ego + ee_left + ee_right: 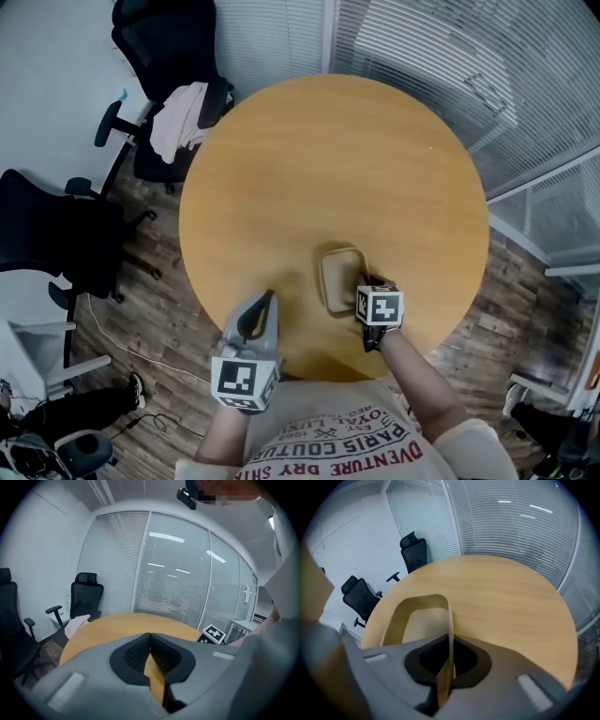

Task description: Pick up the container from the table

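Observation:
A shallow tan container with rounded corners sits on the round wooden table, near its front edge. My right gripper points steeply down at the container's right side. In the right gripper view the thin wall of the container runs straight between the jaws of the right gripper, which are shut on it. My left gripper hovers over the table's near edge, left of the container and apart from it. In its own view the left gripper has its tips together and holds nothing.
Two black office chairs stand to the table's left, one with a pale cloth draped on it. A glass wall with blinds runs behind and to the right. The floor is wood planks.

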Action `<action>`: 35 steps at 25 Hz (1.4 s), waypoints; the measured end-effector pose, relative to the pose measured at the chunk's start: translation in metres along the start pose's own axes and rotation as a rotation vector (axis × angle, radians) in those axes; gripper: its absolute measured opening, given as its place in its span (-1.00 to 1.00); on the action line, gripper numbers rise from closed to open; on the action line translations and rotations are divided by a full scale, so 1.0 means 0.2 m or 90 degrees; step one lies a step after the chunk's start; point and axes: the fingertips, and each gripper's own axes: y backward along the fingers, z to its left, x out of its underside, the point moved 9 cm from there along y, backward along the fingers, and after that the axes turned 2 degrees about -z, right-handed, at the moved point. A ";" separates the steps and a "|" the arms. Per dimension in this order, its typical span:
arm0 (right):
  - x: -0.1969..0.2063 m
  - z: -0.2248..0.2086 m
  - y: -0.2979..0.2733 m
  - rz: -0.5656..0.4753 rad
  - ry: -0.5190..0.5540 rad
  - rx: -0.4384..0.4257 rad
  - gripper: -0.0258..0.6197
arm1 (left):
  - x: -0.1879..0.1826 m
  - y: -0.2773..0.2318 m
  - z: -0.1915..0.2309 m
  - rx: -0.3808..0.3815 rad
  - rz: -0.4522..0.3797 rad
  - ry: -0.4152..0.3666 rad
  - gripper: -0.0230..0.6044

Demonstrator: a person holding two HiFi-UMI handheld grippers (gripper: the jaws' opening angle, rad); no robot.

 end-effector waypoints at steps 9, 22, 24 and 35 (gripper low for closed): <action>-0.28 0.04 0.41 -0.136 0.020 -0.051 -0.90 | -0.11 0.02 -0.06 -0.020 -0.034 0.008 -0.91; -0.51 0.06 1.19 -0.411 0.088 -0.102 -0.90 | -0.42 0.10 -0.28 -0.015 -0.129 -0.039 -0.91; -0.50 0.05 1.28 -0.435 0.088 -0.119 -0.90 | -0.44 0.12 -0.32 -0.012 -0.144 -0.044 -0.91; -0.41 0.03 1.52 -0.585 0.167 -0.108 -0.90 | -0.57 0.15 -0.45 -0.004 -0.182 -0.063 -0.91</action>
